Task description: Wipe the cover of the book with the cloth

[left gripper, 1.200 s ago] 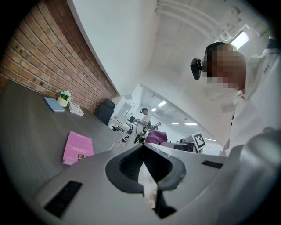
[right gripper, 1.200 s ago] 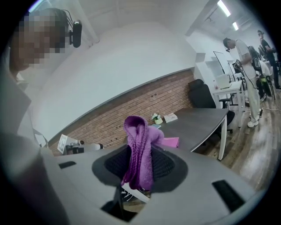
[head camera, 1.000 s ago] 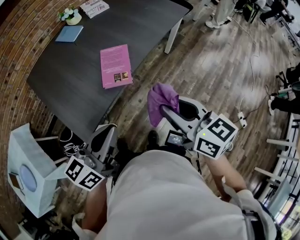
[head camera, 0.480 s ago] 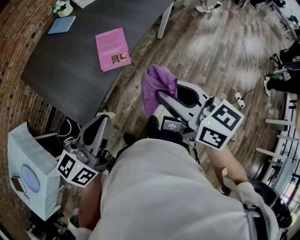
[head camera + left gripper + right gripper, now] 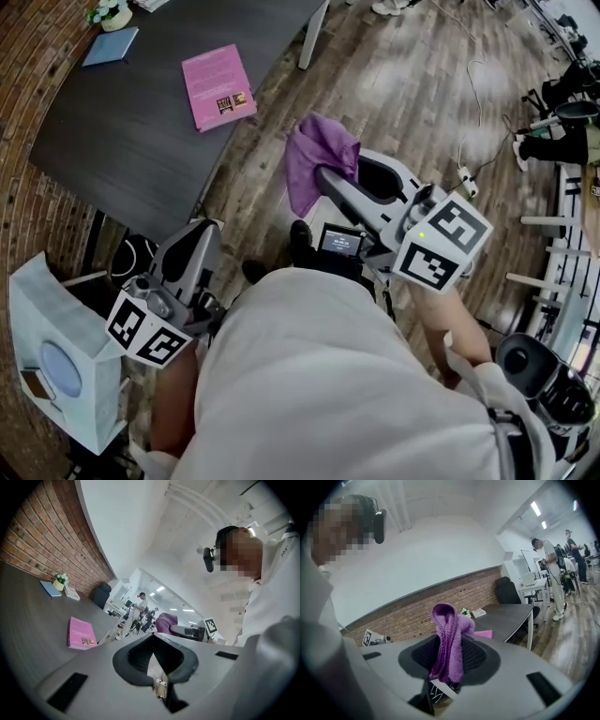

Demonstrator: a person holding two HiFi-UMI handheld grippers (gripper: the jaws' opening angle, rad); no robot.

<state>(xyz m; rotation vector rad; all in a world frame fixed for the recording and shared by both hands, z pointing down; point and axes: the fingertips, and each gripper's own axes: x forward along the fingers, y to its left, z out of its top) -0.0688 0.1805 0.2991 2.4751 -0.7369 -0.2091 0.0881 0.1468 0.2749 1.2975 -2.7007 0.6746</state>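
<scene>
One purple cloth (image 5: 317, 150) sits clamped in the right gripper (image 5: 328, 180); left gripper (image 5: 199, 234) closed, empty; pink book (image 5: 217, 86) print seems illegible.

Cloth (image 5: 317, 155): purple terry, folded over and pinched between the jaws of your right gripper (image 5: 328, 178), with its loose end hanging below them (fold uppermost in the right gripper view). Book (image 5: 217, 86): pink, closed, lying flat on the dark table (image 5: 122, 131), well ahead and left of that gripper, not touching it.
</scene>
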